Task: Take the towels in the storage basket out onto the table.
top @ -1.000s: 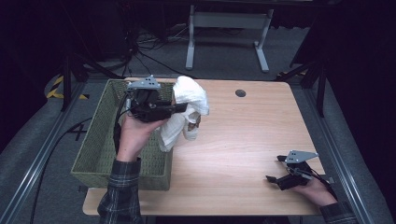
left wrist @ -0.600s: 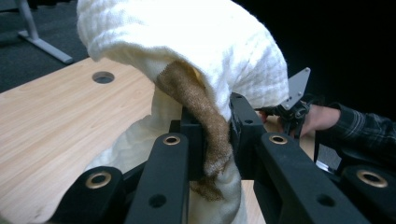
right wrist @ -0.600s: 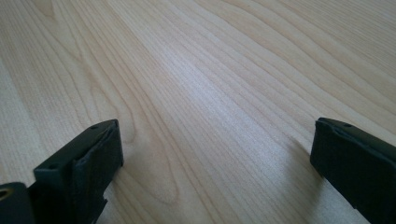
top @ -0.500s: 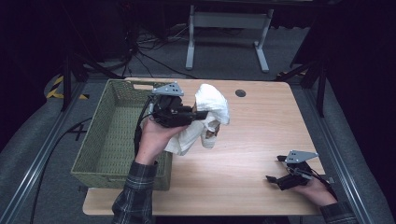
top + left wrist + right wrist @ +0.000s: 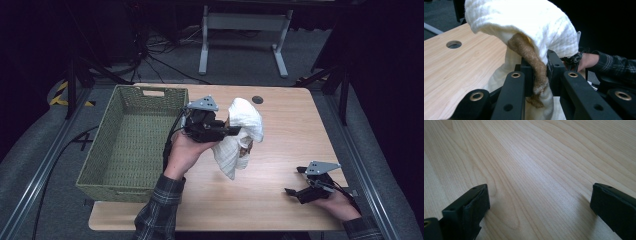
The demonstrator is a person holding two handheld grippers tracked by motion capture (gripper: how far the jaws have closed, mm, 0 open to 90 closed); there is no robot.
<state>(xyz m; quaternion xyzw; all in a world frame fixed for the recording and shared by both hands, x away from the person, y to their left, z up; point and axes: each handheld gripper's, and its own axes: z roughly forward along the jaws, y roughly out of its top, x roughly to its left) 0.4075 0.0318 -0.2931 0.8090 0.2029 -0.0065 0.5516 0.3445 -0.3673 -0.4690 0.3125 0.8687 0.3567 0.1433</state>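
A white waffle-weave towel [image 5: 240, 135] with a brown stripe hangs in the air over the middle of the wooden table [image 5: 280, 150]. My left gripper [image 5: 235, 131] is shut on it, level and pointing right. In the left gripper view the jaws pinch the towel [image 5: 529, 32] at its brown band, and the cloth drapes over and below them. My right gripper [image 5: 295, 181] rests low at the table's front right, held by a hand. Its jaws stand wide open over bare wood in the right gripper view, gripper [image 5: 539, 200], with nothing between them.
A green woven basket [image 5: 100, 150] sits on the table's left side, beside my left forearm. A round cable hole [image 5: 257, 100] lies near the table's far edge. A metal stand [image 5: 240, 30] is on the floor beyond the table.
My left gripper has carried the towel rightwards from over the basket's right rim to above the table's middle. The right gripper has stayed put.
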